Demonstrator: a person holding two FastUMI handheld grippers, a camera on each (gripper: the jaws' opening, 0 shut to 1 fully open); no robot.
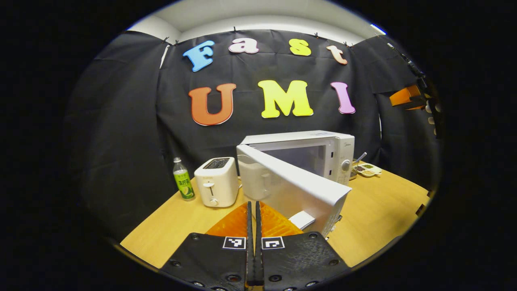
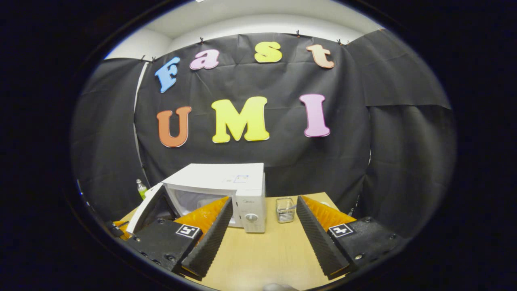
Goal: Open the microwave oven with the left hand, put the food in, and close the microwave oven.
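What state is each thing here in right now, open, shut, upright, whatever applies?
Microwave door: swung open.
Microwave: cavity looks empty, no food inside.
Toaster: upright, lever up.
Bottle: upright, capped.
Left hand-held gripper: shut, holding nothing.
Right hand-held gripper: open wide, empty.

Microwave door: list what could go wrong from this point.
1. The microwave door stands only partly open, angled across the cavity; food brought in could knock against it.
2. The left gripper is closed, fingers together, just short of the door's edge; a careless push might swing the door shut.
3. The right gripper is open and holds nothing, so the food has yet to be fetched.
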